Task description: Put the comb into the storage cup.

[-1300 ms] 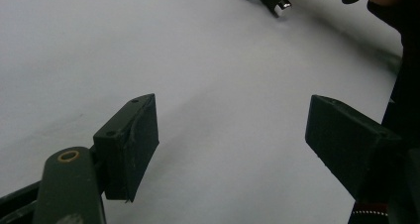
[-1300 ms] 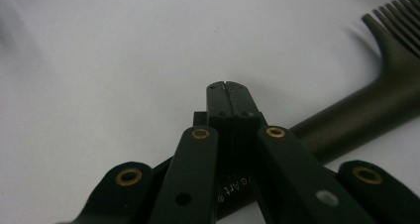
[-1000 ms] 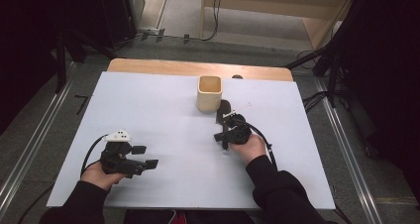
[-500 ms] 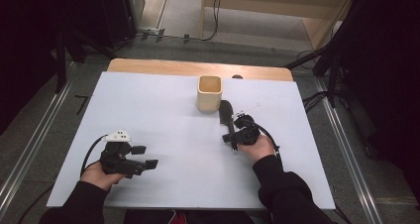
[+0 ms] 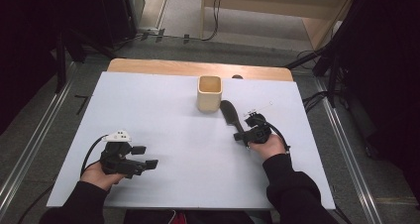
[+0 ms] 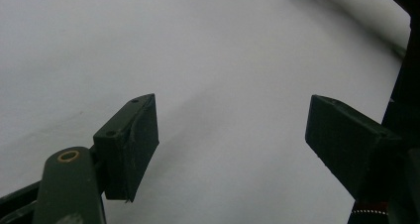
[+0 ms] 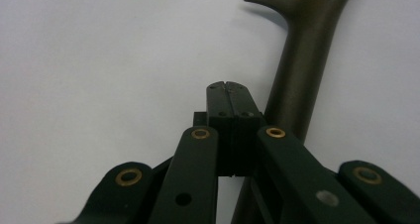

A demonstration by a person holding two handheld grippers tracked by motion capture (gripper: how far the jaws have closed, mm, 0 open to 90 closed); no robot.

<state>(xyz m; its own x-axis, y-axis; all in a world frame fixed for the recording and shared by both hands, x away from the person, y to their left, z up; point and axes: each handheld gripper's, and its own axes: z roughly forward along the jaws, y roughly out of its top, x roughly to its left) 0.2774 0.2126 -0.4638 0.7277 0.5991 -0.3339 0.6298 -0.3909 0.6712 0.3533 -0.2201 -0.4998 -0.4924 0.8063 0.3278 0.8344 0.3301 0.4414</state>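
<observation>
A black slotted utensil (image 5: 229, 114) lies on the white table (image 5: 163, 115), its broad end close to a pale wooden cup (image 5: 209, 92). My right gripper (image 5: 241, 135) sits at the utensil's handle end, shut, with nothing between its jaws. In the right gripper view the shut gripper (image 7: 228, 91) rests just left of the utensil (image 7: 302, 70), whose tined head points away from me. My left gripper (image 5: 146, 156) rests open near the table's front left. In the left gripper view the gripper (image 6: 237, 130) has only bare white table between its fingers (image 6: 131, 135).
The wooden cup stands upright near the far middle of the table. A wooden strip (image 5: 198, 68) runs along the far edge. Metal rails (image 5: 346, 149) flank the table on both sides, and cables trail across the floor beyond it.
My right hand has slid to the right, staying beside the utensil's handle. The utensil, the cup and my left hand have kept their places.
</observation>
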